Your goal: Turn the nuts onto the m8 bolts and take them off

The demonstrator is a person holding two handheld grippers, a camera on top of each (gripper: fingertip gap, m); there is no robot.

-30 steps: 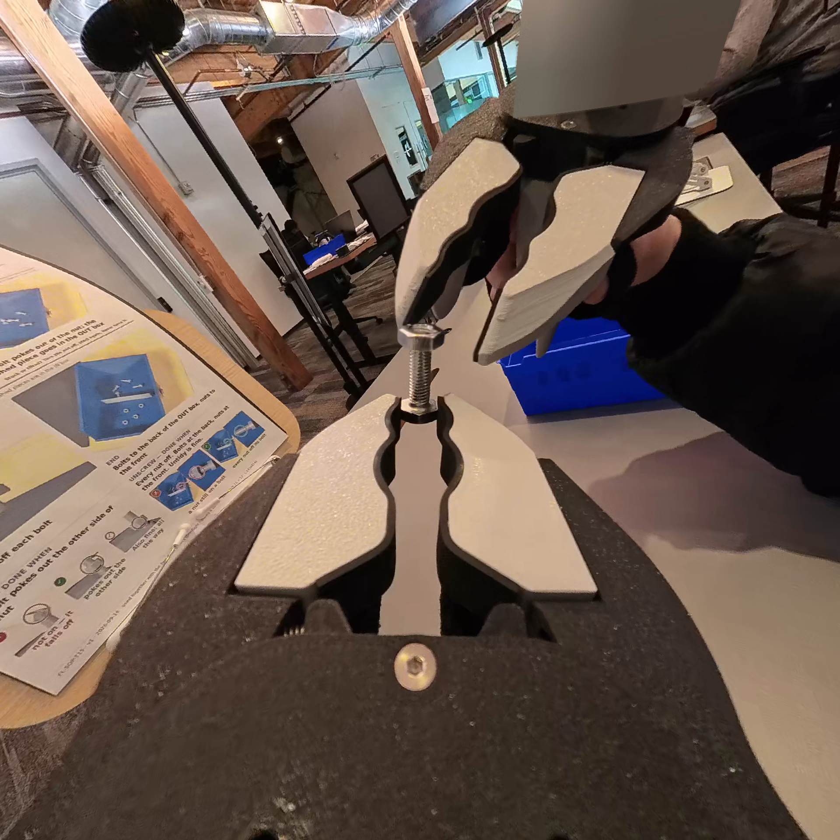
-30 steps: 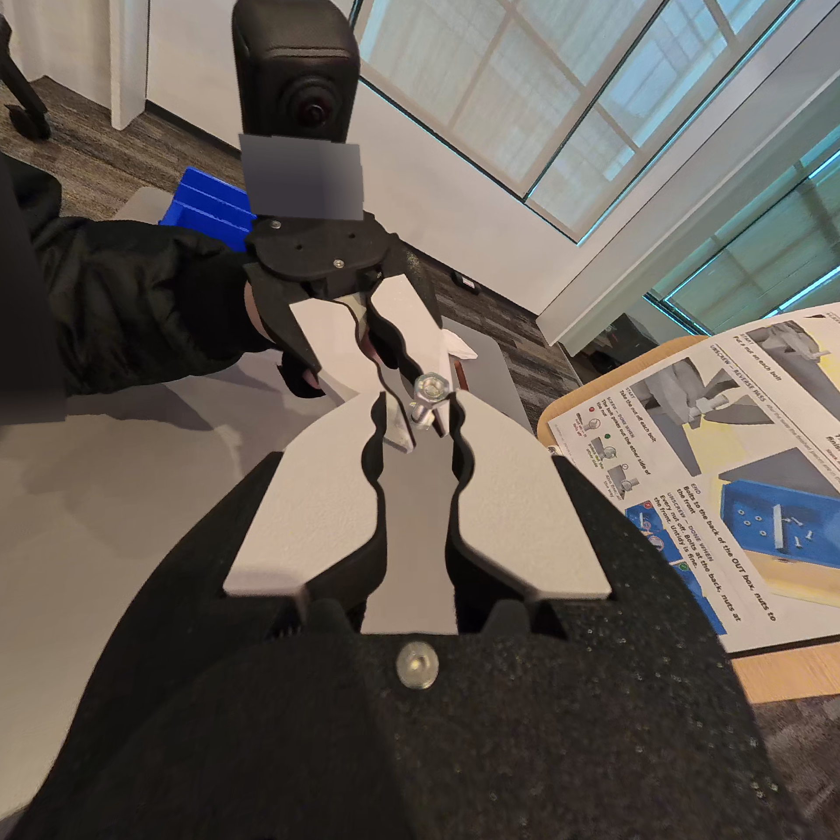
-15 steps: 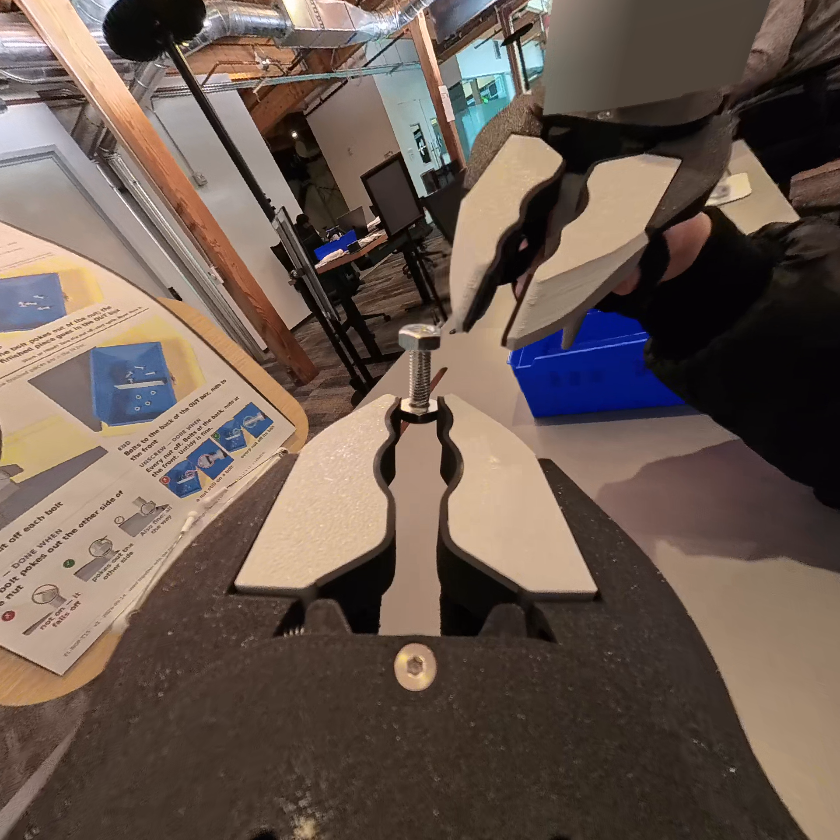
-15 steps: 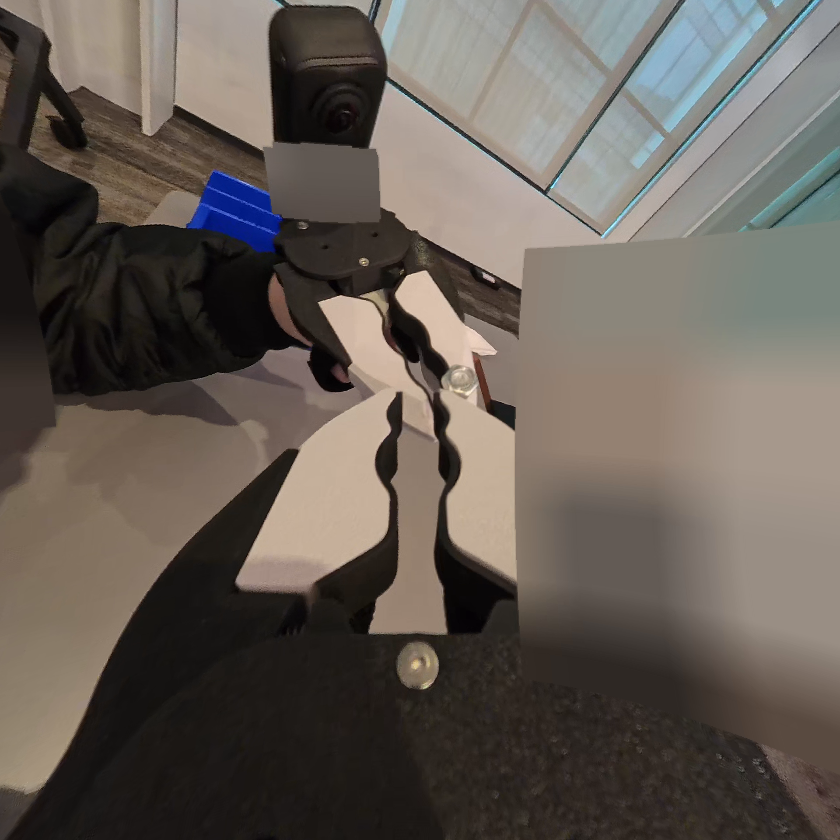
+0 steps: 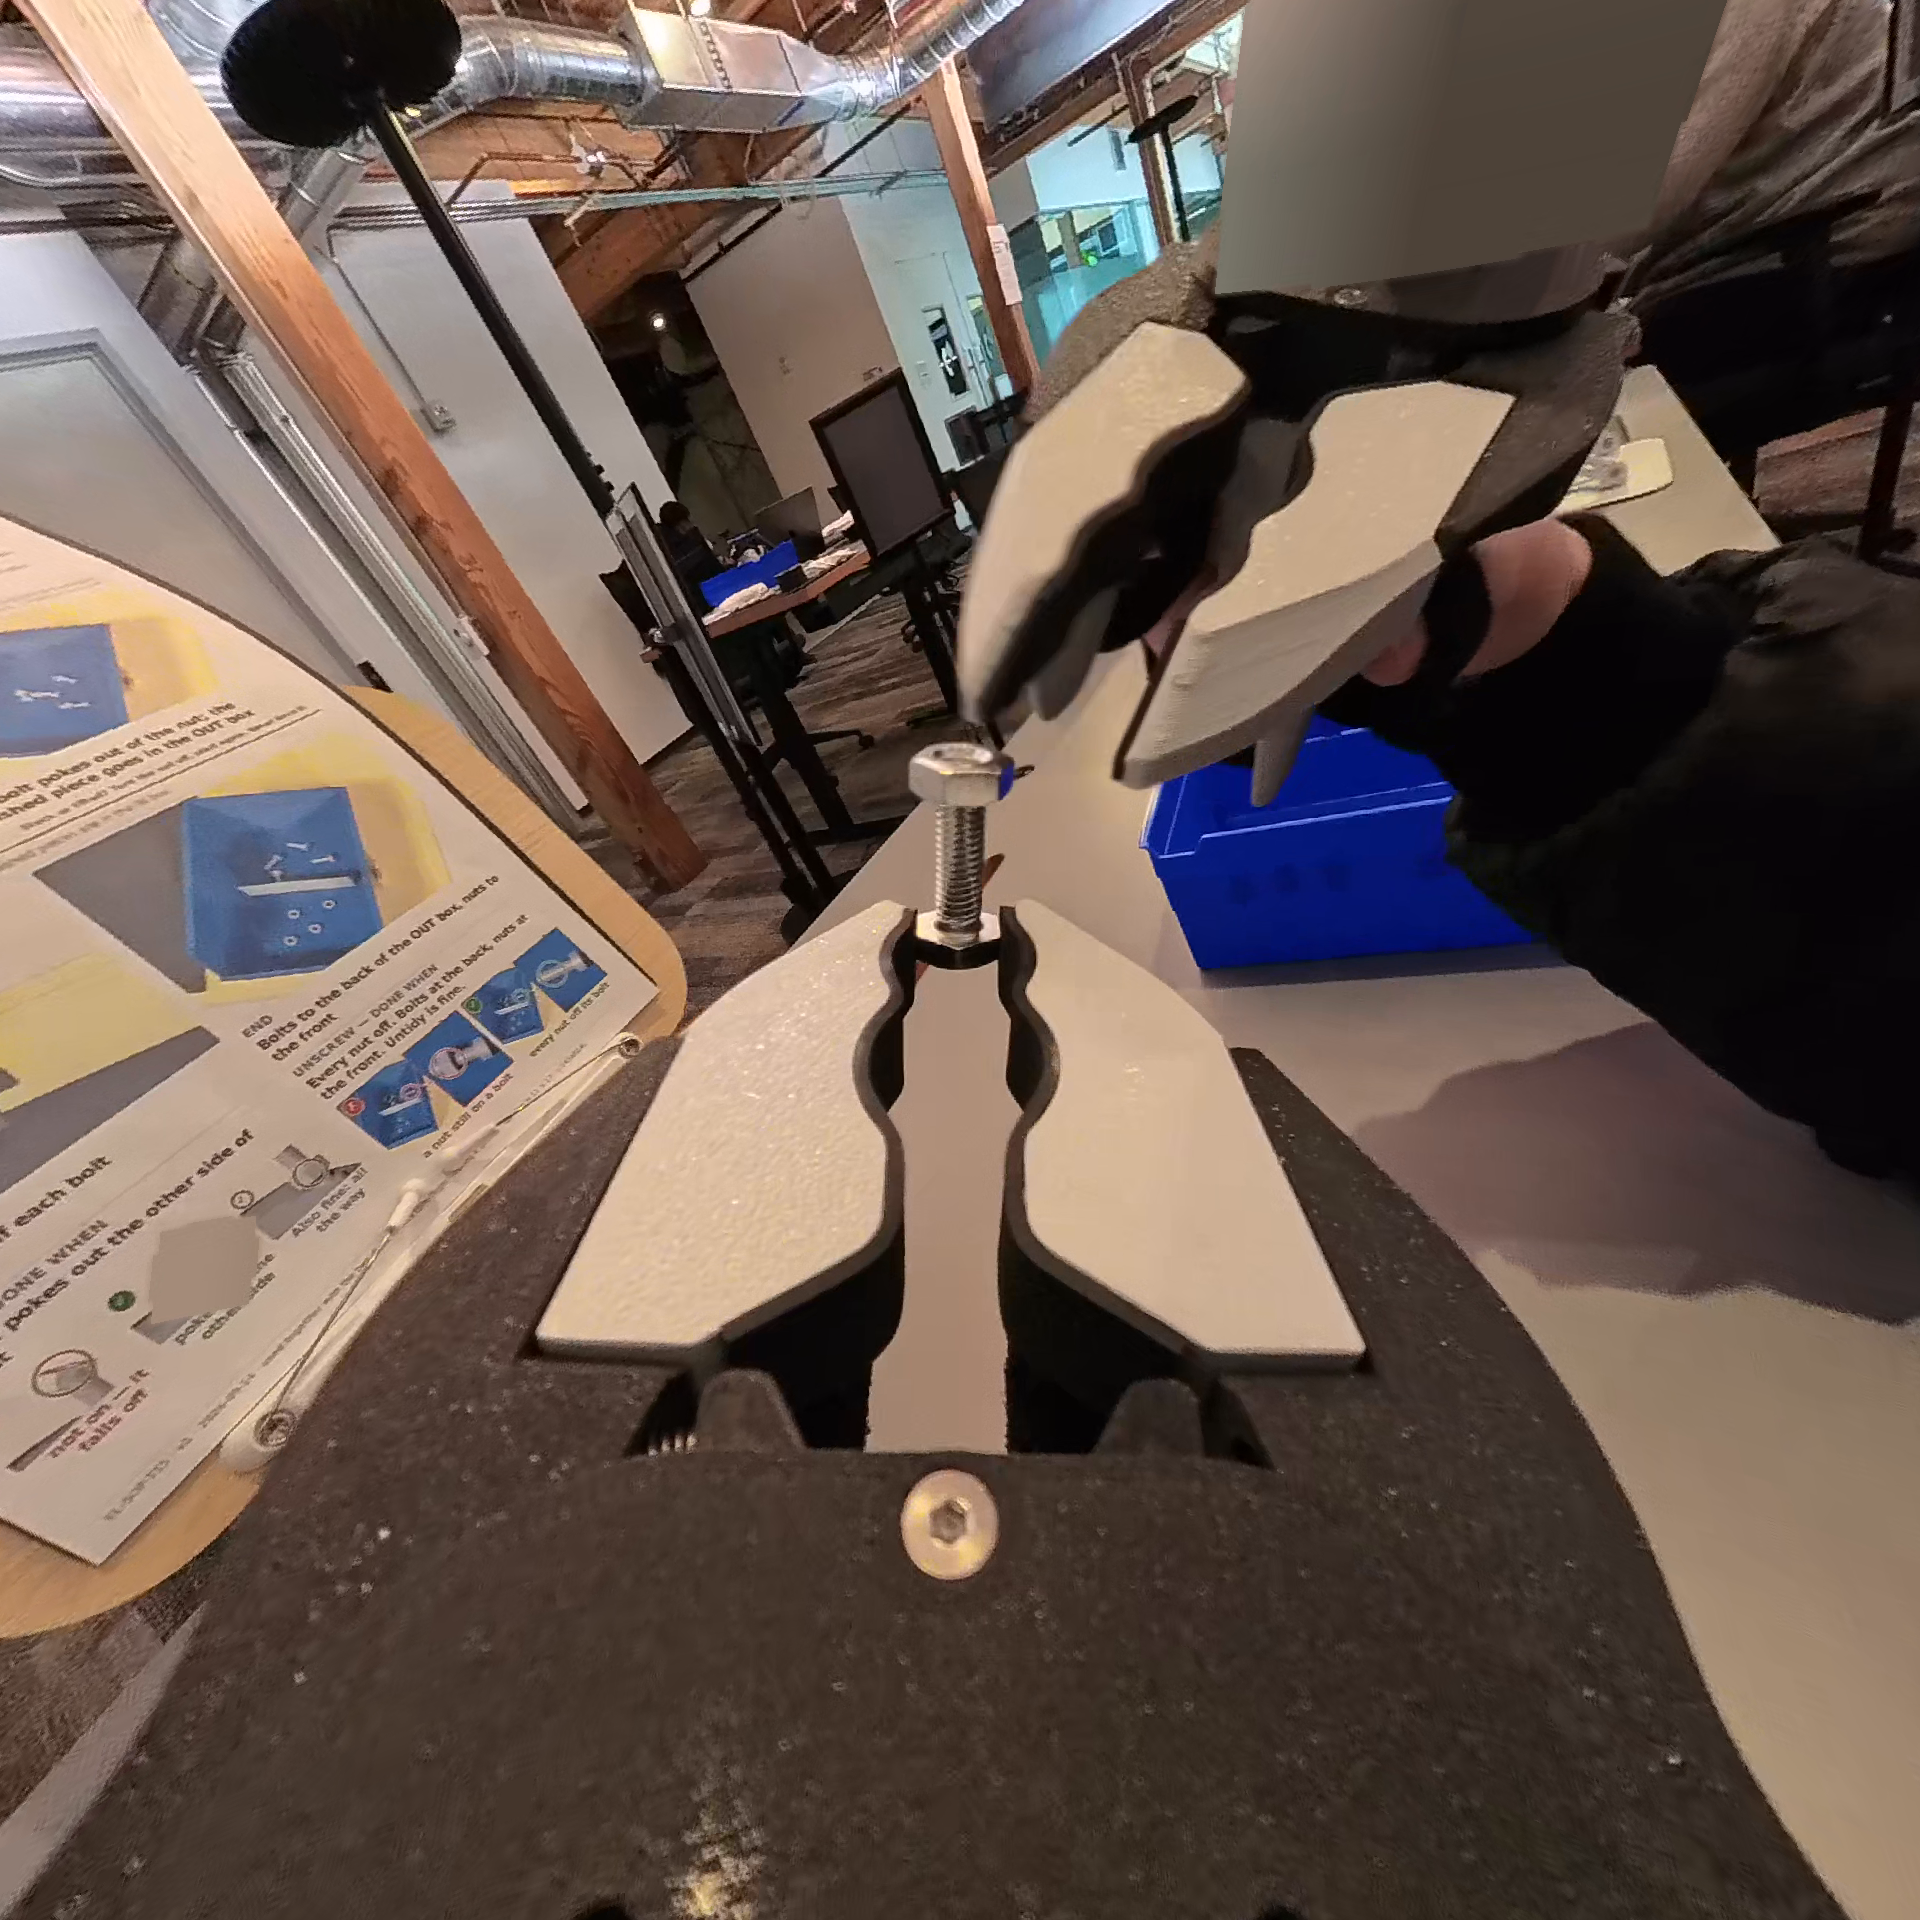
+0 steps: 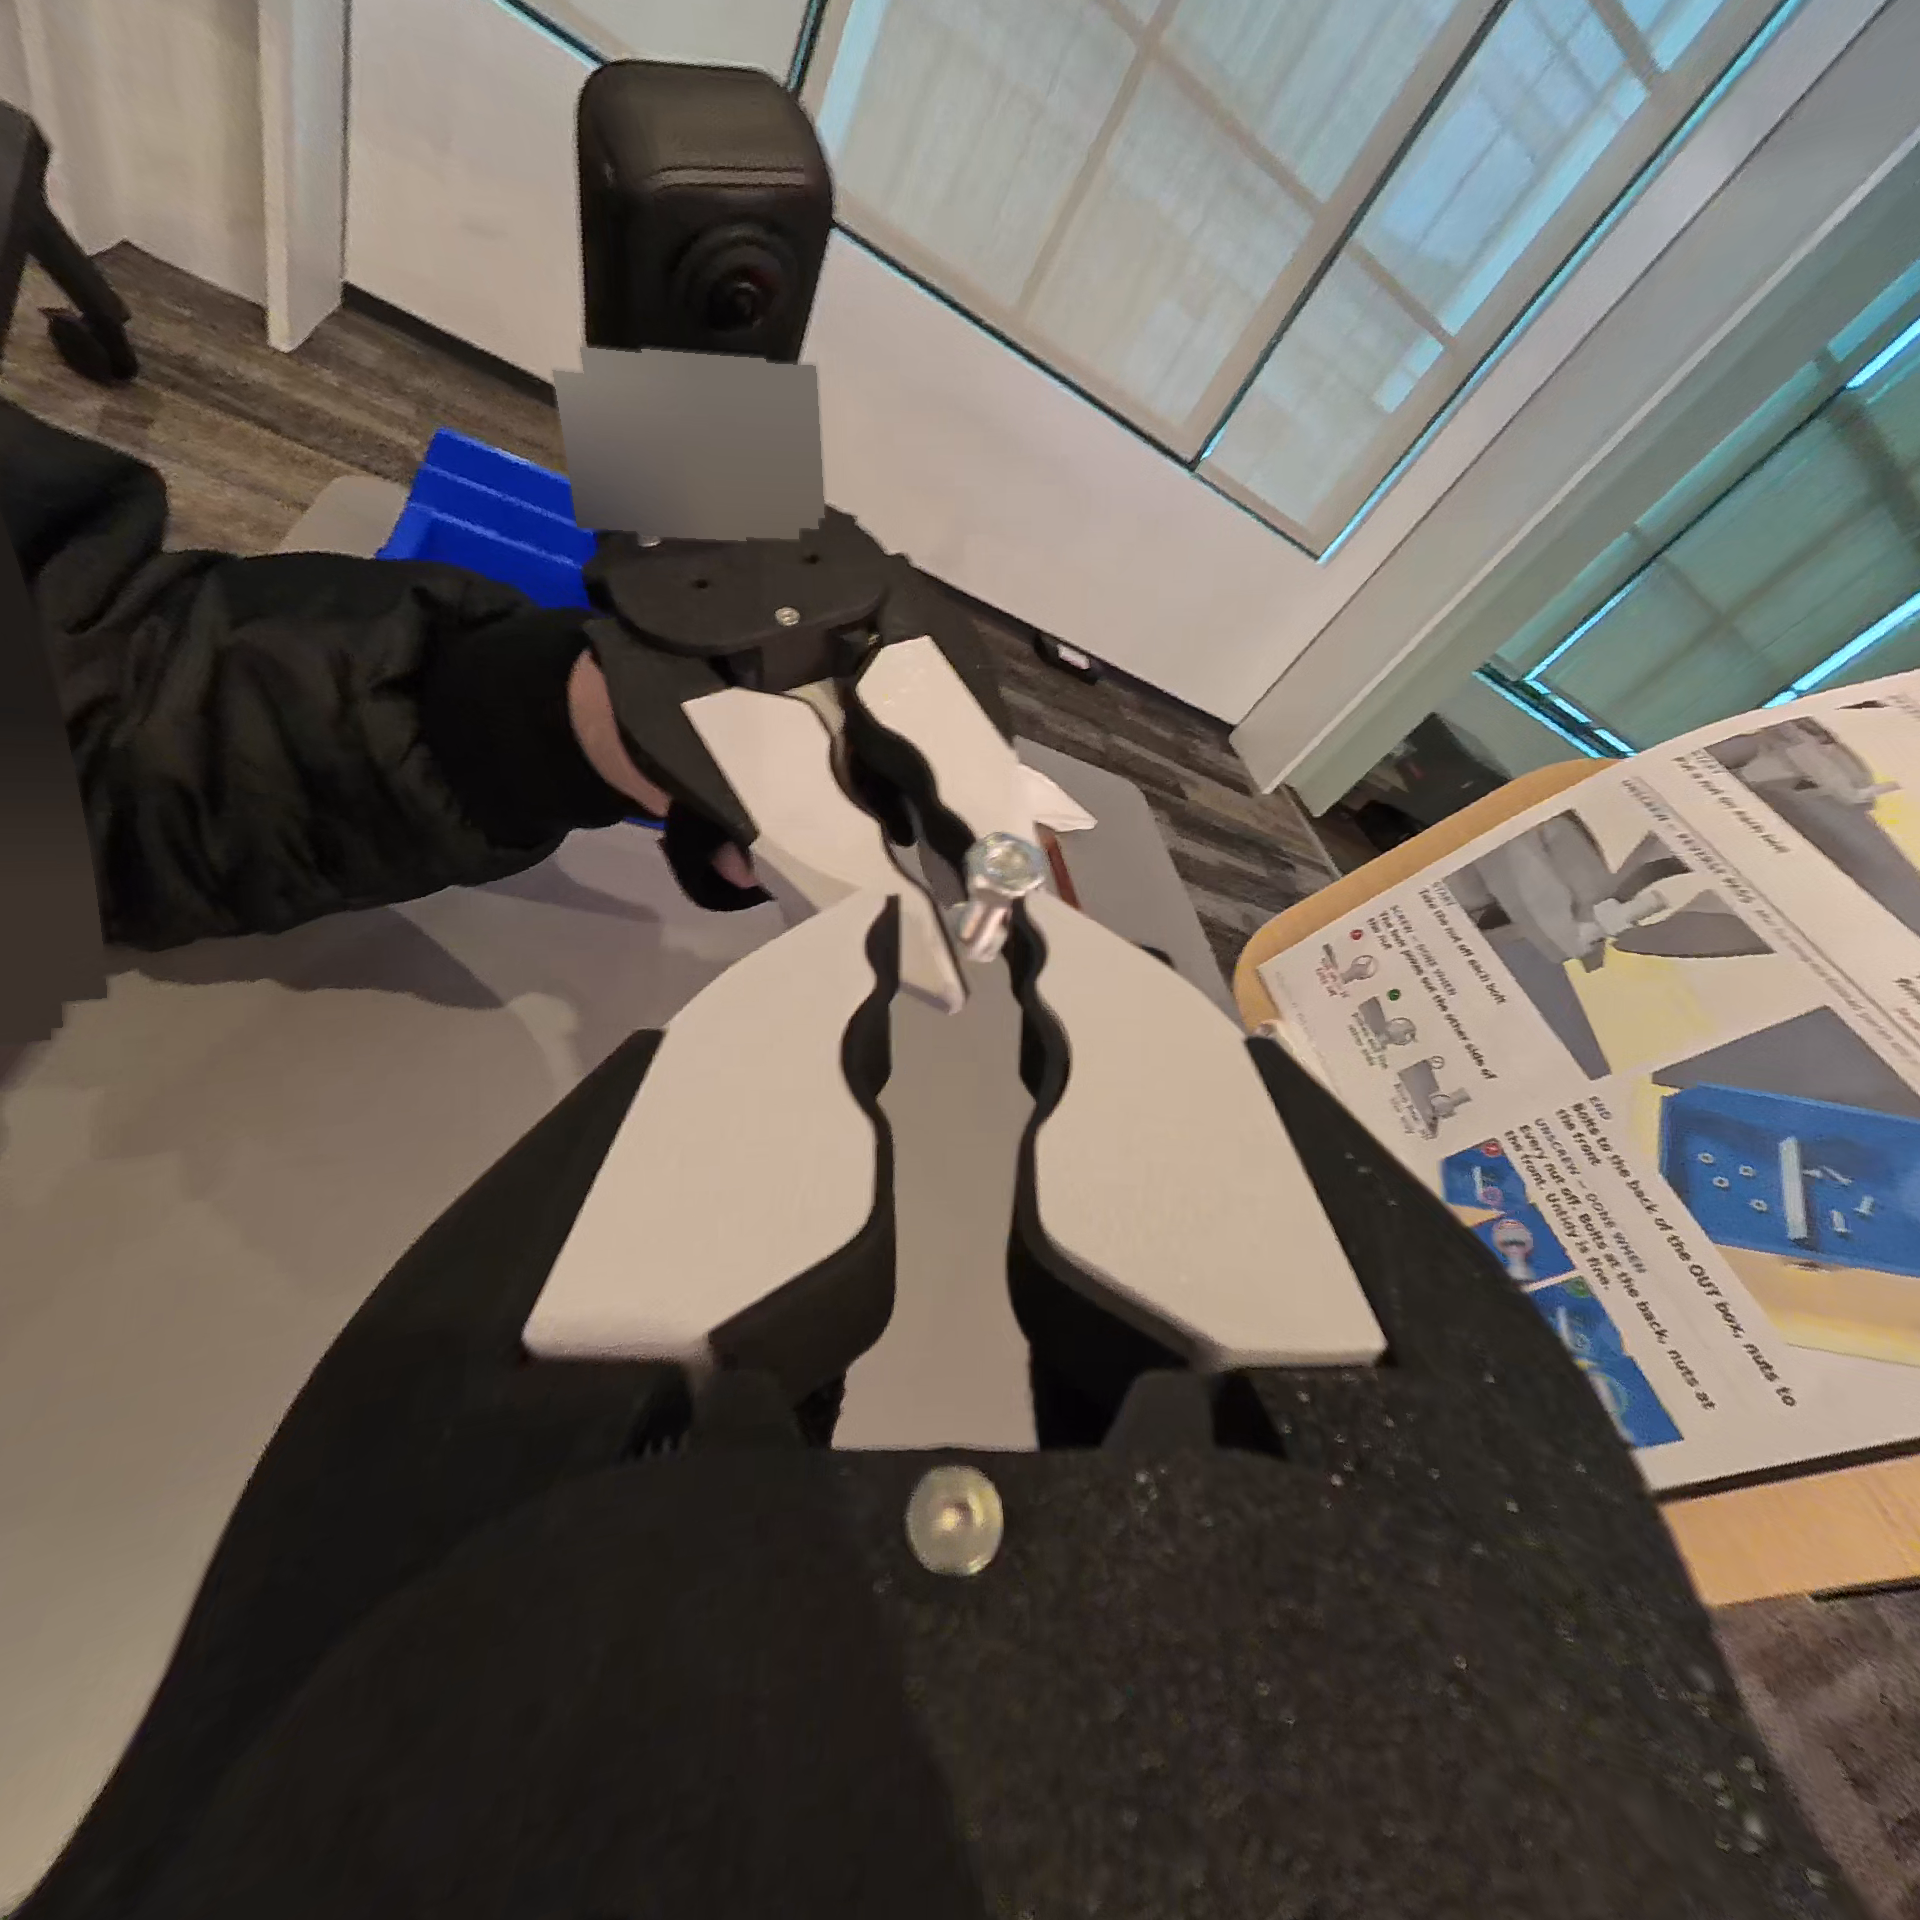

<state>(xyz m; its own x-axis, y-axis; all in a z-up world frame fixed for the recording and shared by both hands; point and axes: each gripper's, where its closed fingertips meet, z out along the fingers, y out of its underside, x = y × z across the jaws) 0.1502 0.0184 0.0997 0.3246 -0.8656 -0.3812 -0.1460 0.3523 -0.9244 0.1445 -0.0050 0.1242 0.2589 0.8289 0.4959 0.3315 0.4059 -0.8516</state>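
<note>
Two grippers, one bolt, one nut, one blue bin, one printed instruction sheet on a wooden board, all over a grey table (image 5: 1558, 1455).

Left gripper (image 5: 958, 930): tips pressed onto the nut (image 5: 958, 932), a flat silver hexagon caught in the notch at the very front of the fingers. Bolt (image 5: 958, 852) threaded through that nut, long axis upright in the left wrist view, hex head on top, pointing up toward the right gripper. Bright zinc finish, coarse thread along the bare shank, plain six-sided head.

Right gripper (image 5: 1049, 732): spread, tips just above the bolt head; in the left wrist view one fingertip seems to brush the head's edge, contact not certain; nothing pinched.

Blue bin (image 5: 1340, 873) behind on the table; instruction sheet (image 5: 208, 1039) to the left.
</note>
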